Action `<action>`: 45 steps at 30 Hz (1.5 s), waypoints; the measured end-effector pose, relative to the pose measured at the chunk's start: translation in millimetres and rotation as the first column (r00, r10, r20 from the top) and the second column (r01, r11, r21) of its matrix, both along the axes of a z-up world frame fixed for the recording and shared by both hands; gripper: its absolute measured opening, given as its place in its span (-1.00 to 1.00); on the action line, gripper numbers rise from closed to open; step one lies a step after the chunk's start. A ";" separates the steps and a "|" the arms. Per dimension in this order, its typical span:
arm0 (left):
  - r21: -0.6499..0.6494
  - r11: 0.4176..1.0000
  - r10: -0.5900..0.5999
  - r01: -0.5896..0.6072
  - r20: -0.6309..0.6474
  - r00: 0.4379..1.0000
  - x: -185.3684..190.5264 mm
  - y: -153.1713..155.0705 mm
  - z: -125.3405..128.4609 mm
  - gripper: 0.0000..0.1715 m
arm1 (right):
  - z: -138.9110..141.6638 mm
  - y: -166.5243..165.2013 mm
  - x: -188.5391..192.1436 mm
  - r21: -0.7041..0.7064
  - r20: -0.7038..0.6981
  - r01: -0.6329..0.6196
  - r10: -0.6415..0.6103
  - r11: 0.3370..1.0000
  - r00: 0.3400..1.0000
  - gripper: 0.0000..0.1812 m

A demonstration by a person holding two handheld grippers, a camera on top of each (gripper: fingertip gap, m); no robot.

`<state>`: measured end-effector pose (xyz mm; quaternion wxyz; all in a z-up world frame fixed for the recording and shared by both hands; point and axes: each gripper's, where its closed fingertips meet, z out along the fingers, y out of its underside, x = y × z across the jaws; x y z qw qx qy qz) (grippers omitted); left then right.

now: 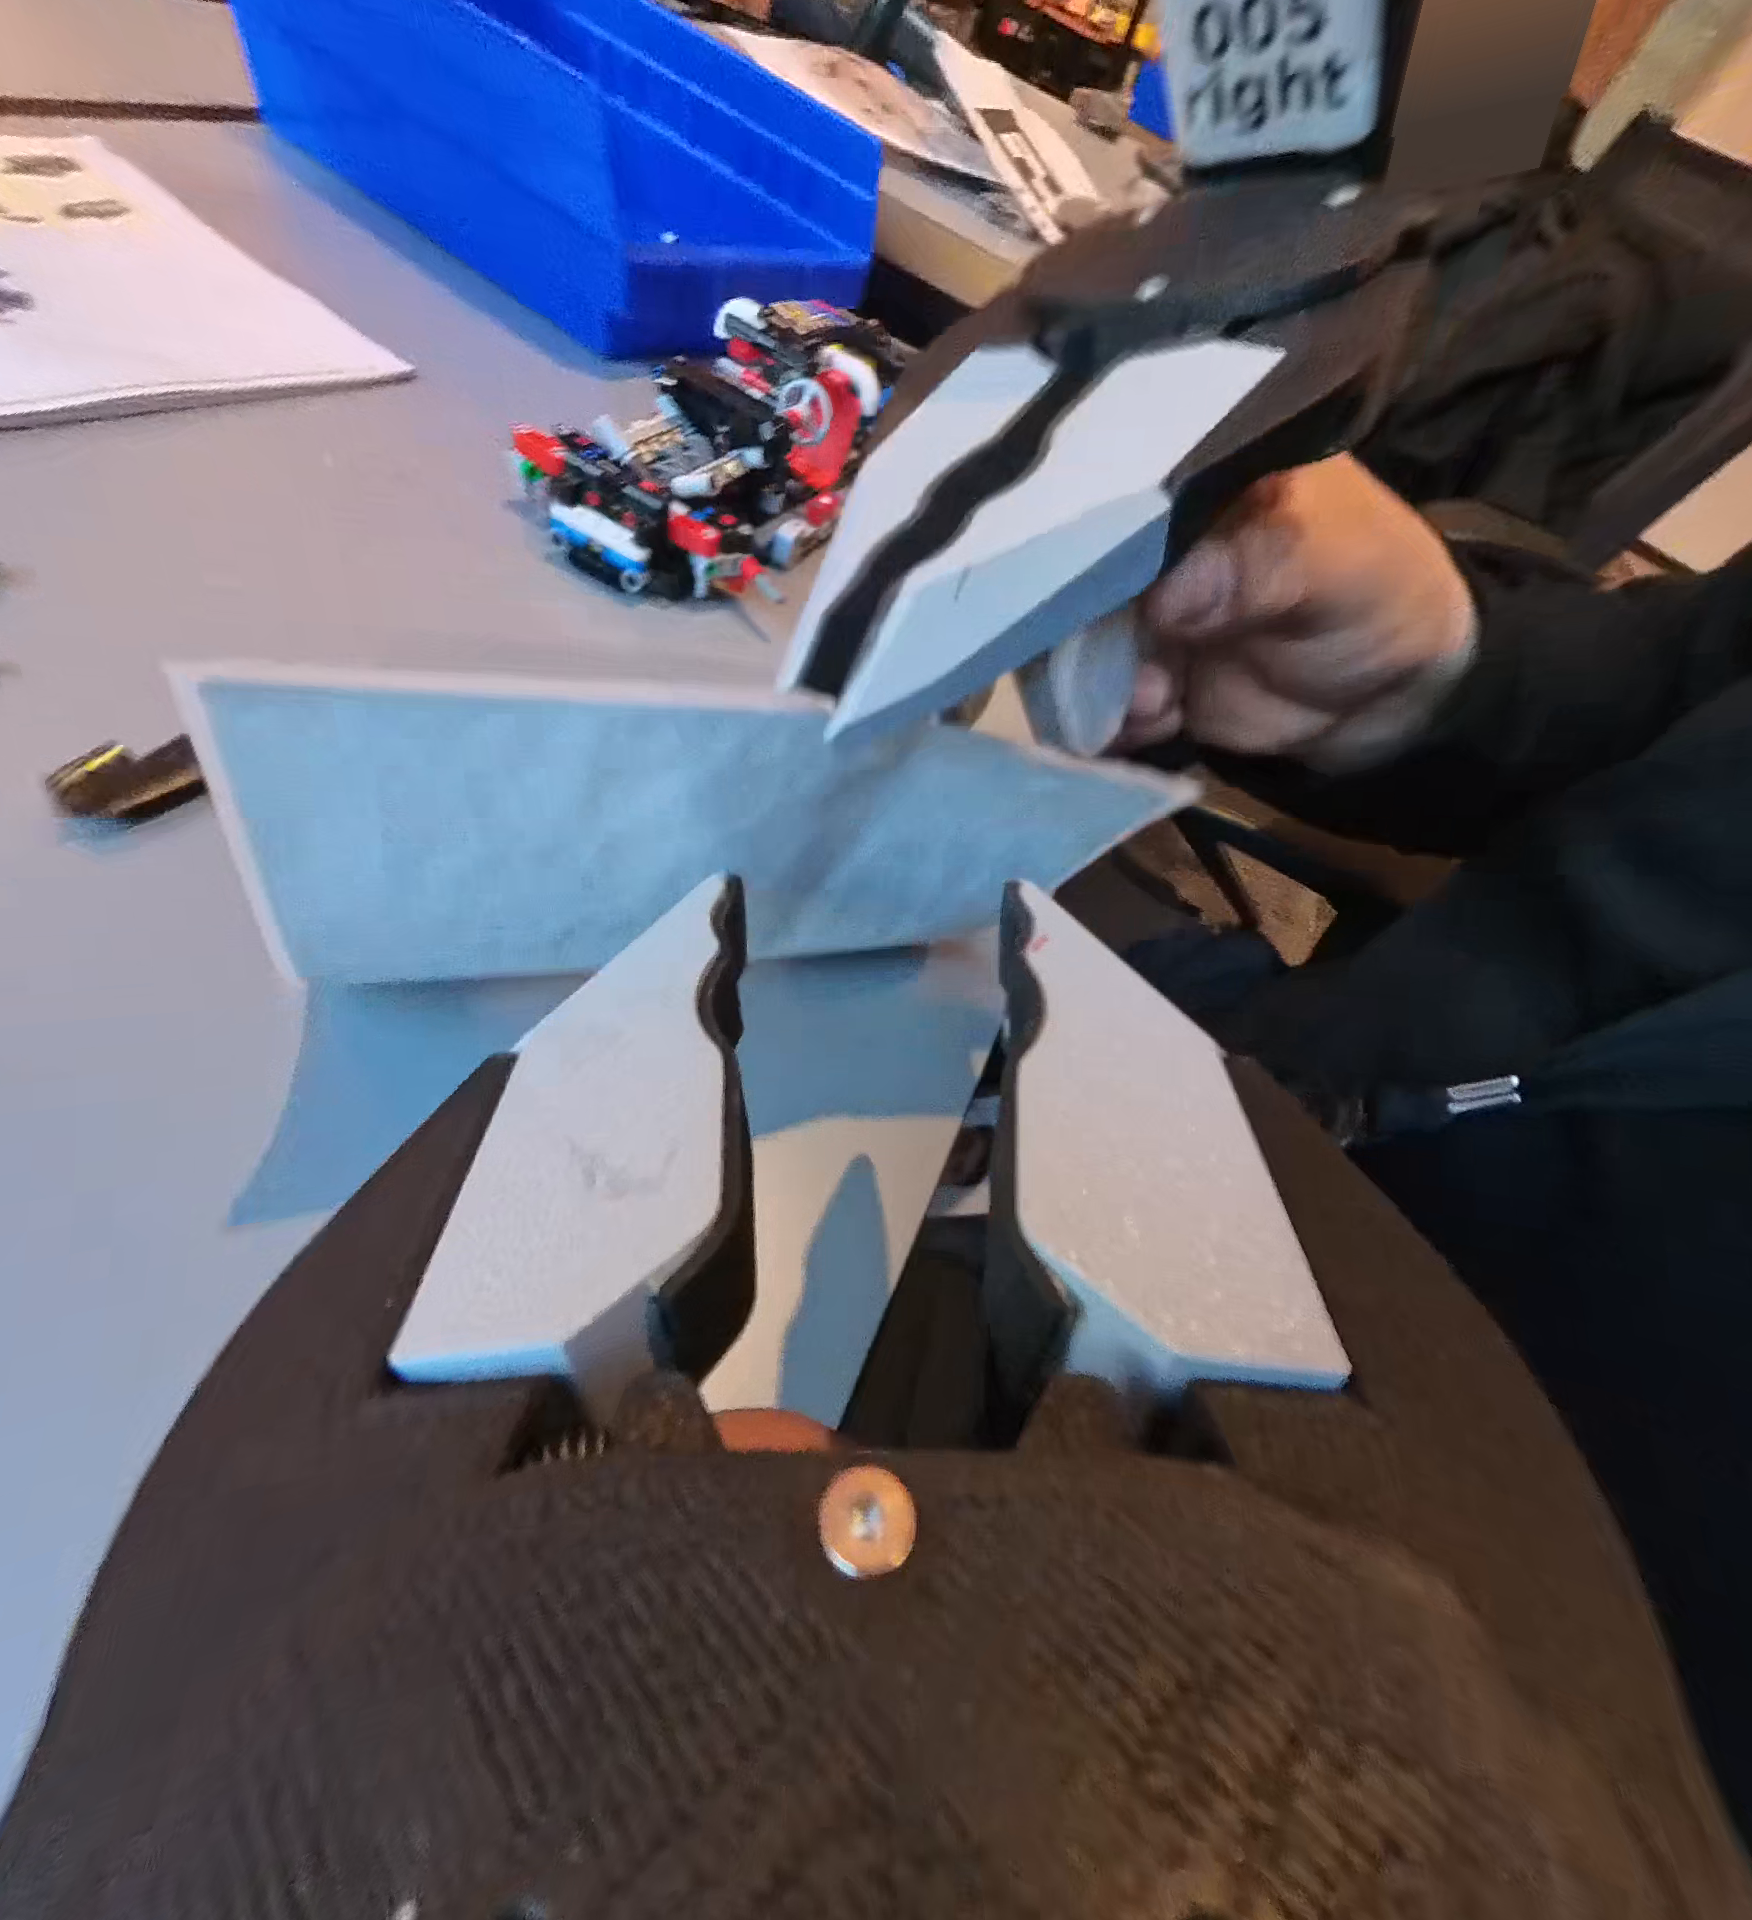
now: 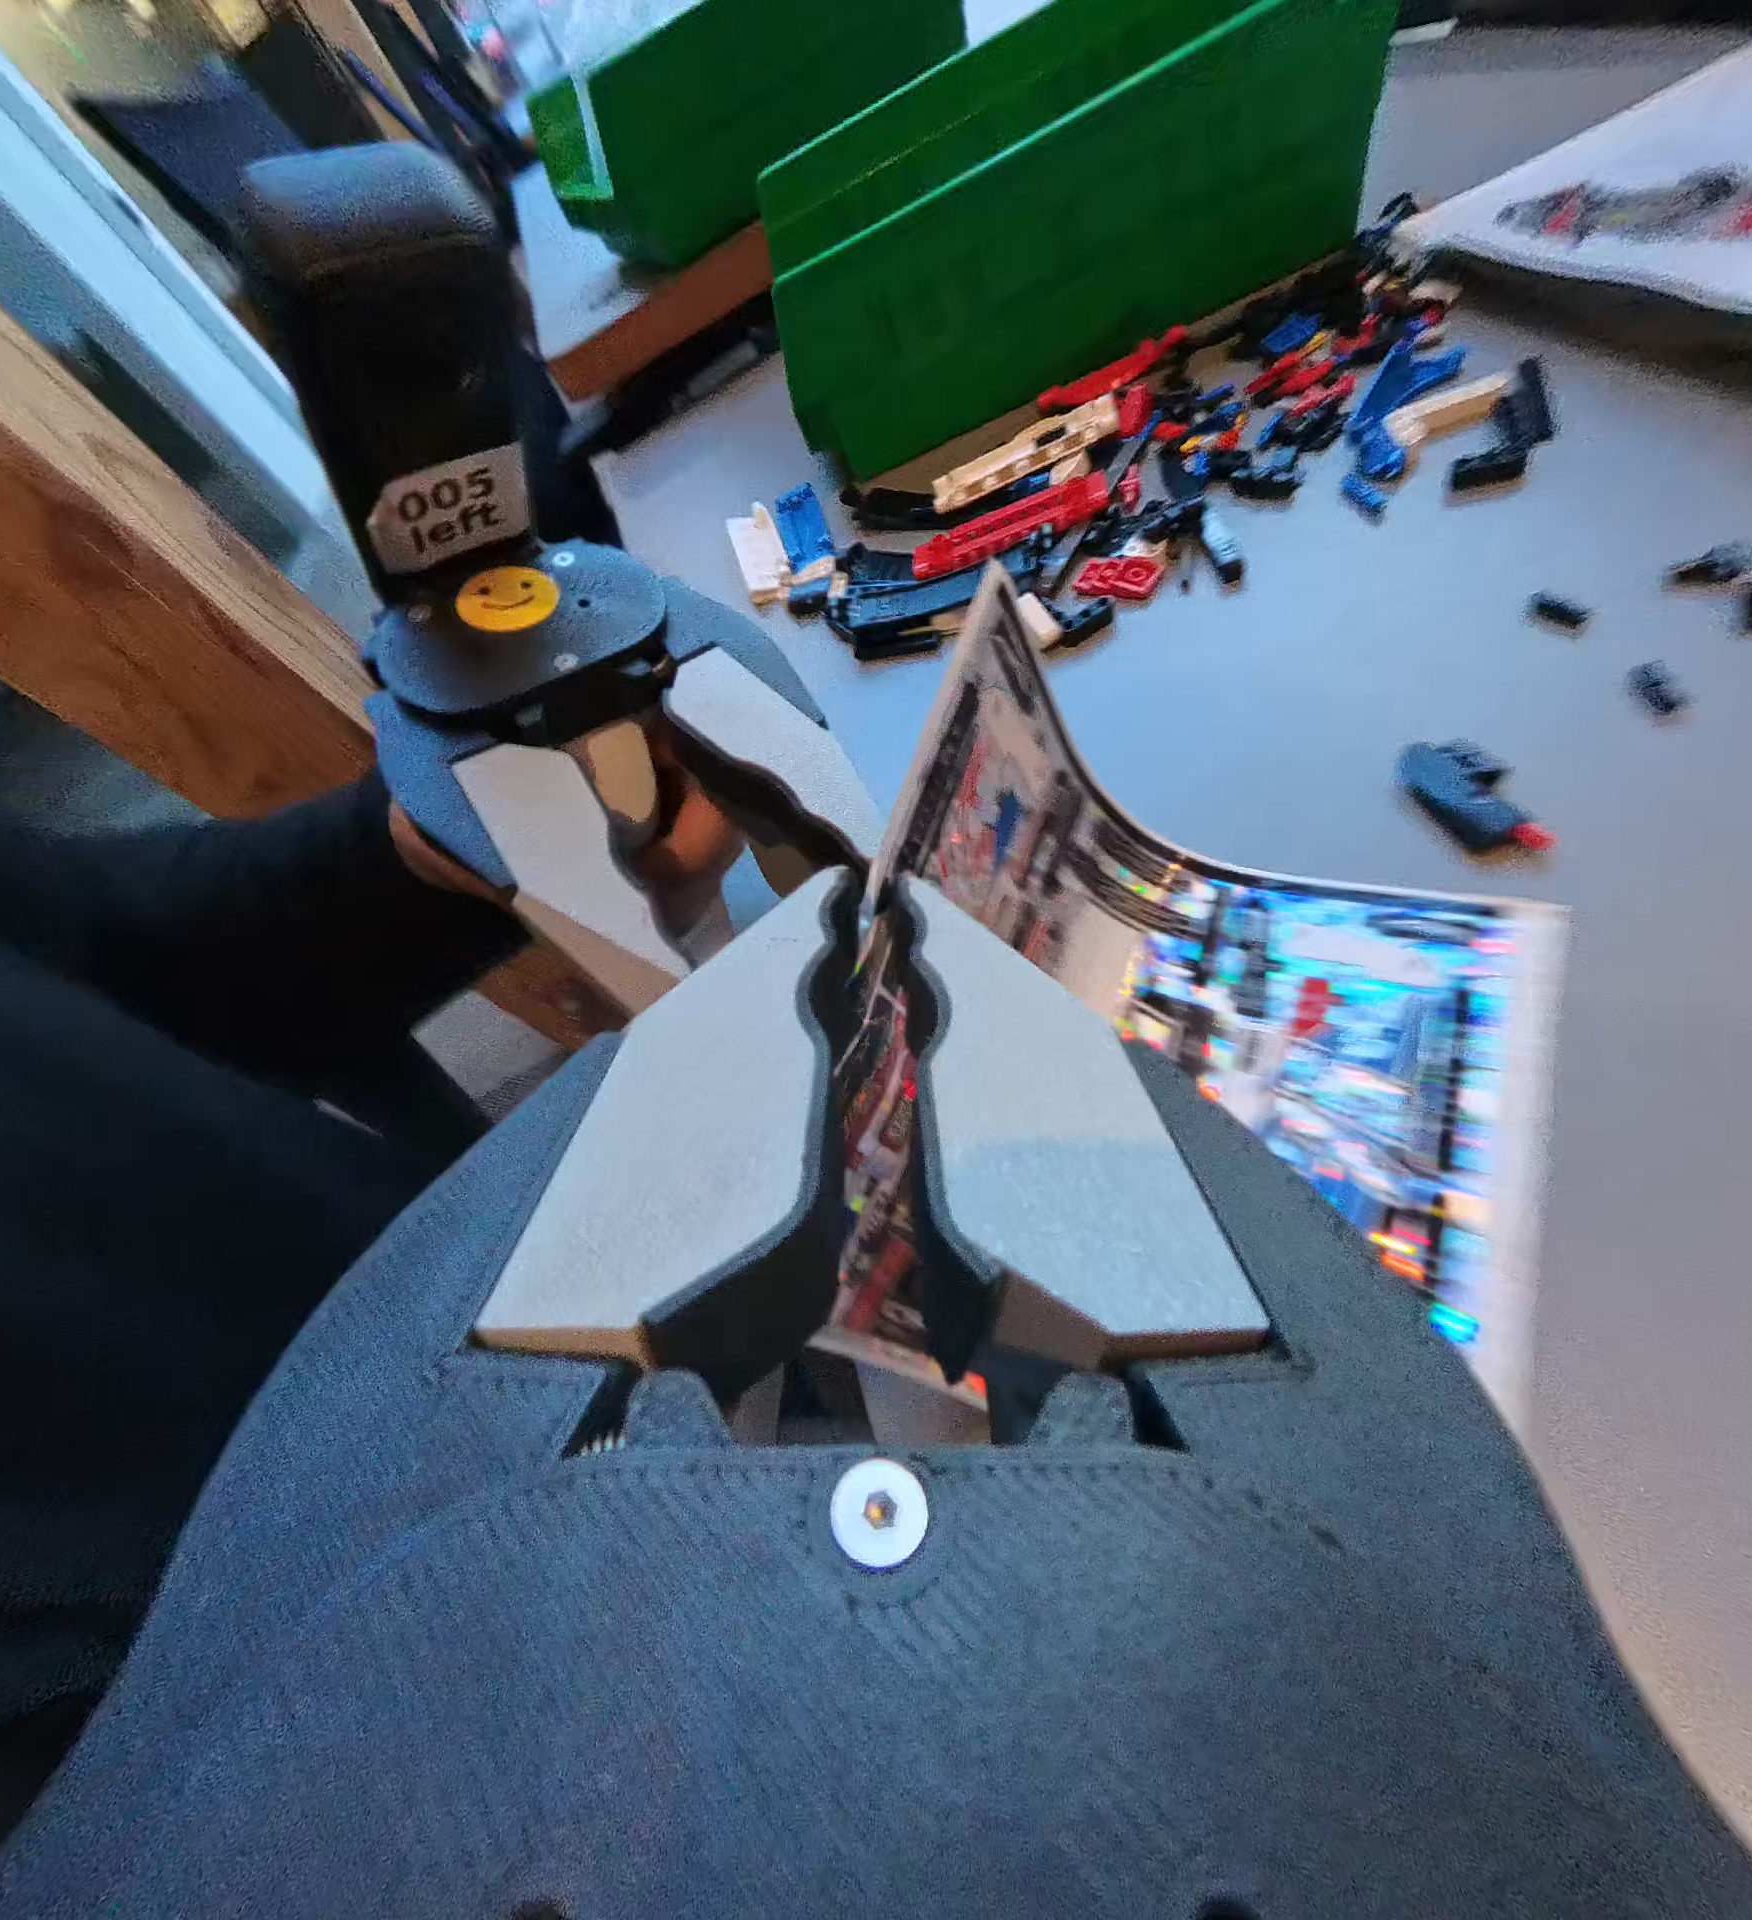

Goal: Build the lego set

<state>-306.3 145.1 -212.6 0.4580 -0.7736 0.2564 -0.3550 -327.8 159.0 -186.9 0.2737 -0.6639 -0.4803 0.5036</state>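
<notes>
Pinching a floppy instruction page (image 2: 1319,1039) near its edge, the right gripper (image 2: 882,894) is closed; left gripper (image 1: 867,914) is gaping empty.

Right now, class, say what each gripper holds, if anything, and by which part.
The right gripper pinches a printed sheet by its raised edge, lifting it off the table. The left gripper holds nothing; its jaws are open.
</notes>
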 end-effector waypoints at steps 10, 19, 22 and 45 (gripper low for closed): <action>-0.170 0.971 0.155 -0.171 -0.100 0.983 -64.3 5.6 -36.1 -0.43 | -8.1 11.5 27.2 0.064 0.036 -0.231 0.229 0.971 0.973 -0.60; -0.180 0.983 -0.074 0.021 -0.298 0.952 1.5 24.6 -59.6 -0.44 | -77.6 69.1 65.7 0.095 0.340 -0.159 0.118 0.983 0.933 -0.43; -0.181 0.983 -0.100 0.043 -0.319 0.942 10.0 31.1 -65.3 -0.47 | -93.3 62.9 61.2 0.079 0.383 -0.189 0.145 0.979 0.912 -0.52; -0.033 0.990 0.102 -0.137 -0.503 0.858 -73.0 32.3 -73.0 -0.60 | -61.2 20.3 60.7 0.013 0.160 -0.229 0.224 0.973 0.961 -0.46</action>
